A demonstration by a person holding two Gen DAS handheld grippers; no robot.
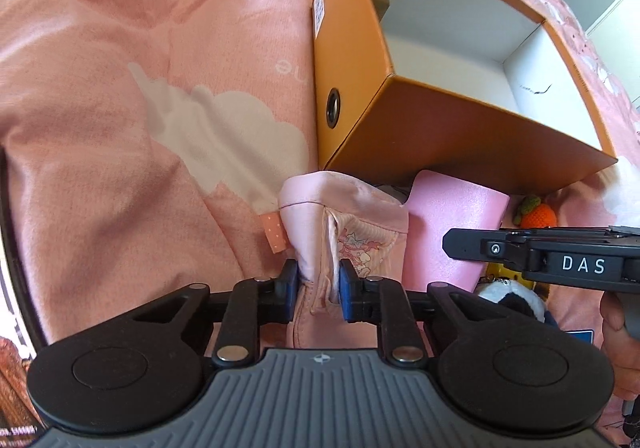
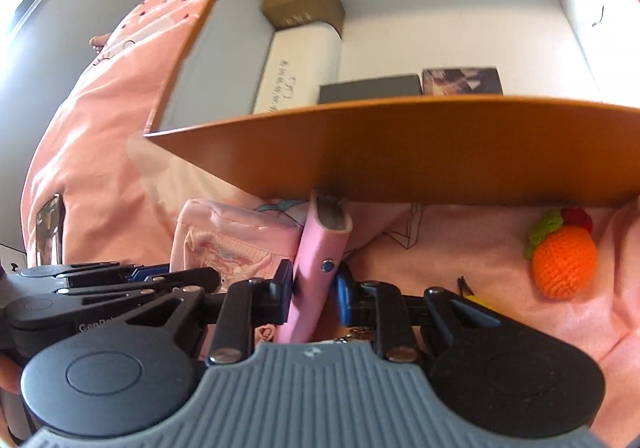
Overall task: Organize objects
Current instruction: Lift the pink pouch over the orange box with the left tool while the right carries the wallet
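My left gripper (image 1: 319,282) is shut on a pink fabric pouch (image 1: 352,224) with a cartoon print, held just in front of the orange box (image 1: 460,128). My right gripper (image 2: 312,284) is shut on a pink notebook (image 2: 320,248) with a snap button, held upright below the box's near wall (image 2: 400,152). The notebook also shows in the left wrist view (image 1: 448,224), right of the pouch. The pouch shows in the right wrist view (image 2: 232,236), left of the notebook. The box is open with a white inside.
Inside the box lie a brown carton (image 2: 304,0), a white case (image 2: 300,68), a grey box (image 2: 370,88) and a printed box (image 2: 462,82). A crocheted orange fruit (image 2: 564,260) and a black-and-white plush (image 1: 512,300) lie on the pink bedspread (image 1: 120,108).
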